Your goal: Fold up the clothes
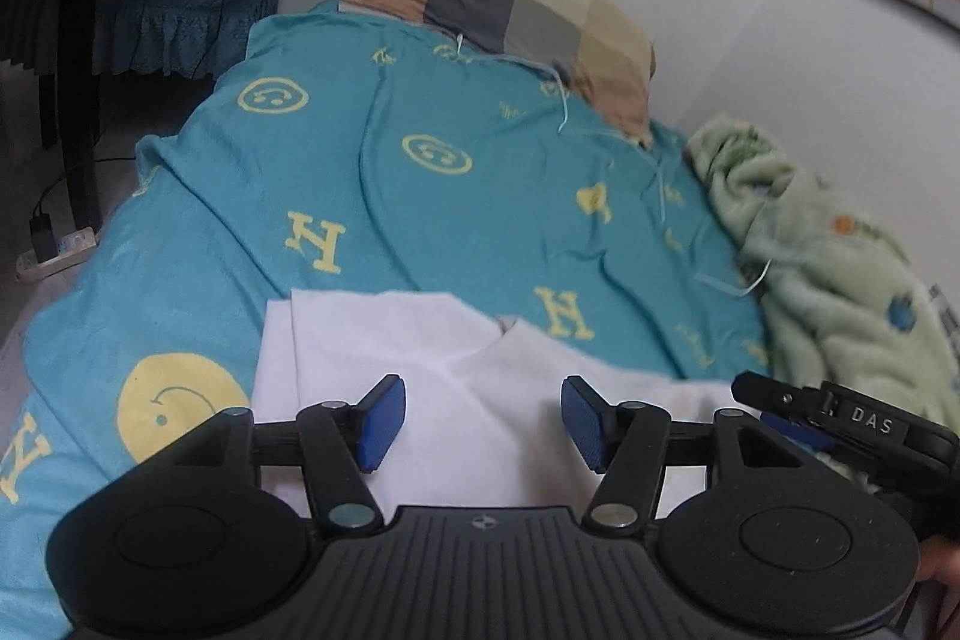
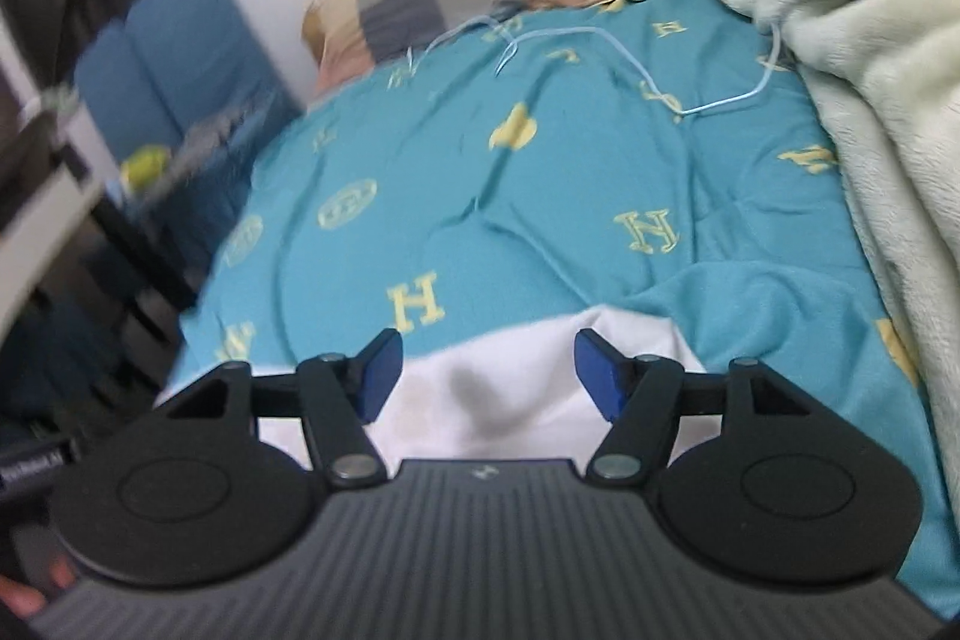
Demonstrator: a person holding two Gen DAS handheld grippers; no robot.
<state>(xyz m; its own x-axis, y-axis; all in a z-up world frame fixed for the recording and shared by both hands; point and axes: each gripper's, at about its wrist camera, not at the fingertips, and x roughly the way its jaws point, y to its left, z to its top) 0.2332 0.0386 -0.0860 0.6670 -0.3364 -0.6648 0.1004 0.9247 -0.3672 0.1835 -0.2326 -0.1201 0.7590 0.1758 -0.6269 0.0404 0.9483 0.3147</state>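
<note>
A big blue blanket (image 1: 420, 196) with yellow faces covers the bed, and a checked pillow (image 1: 504, 4) sits at the far end. The white shirt (image 1: 456, 376) lies flat at the near edge — it looks partly folded, with one side turned over. Both grippers hang just above it, let go: the left gripper (image 1: 483, 421) and right gripper (image 2: 487, 376) stand wide, gripping nothing. I think more folds are left.

The right gripper (image 2: 483, 376) hovers with jaws apart over the white garment (image 2: 480, 388) on the teal blanket (image 2: 540, 172).
</note>
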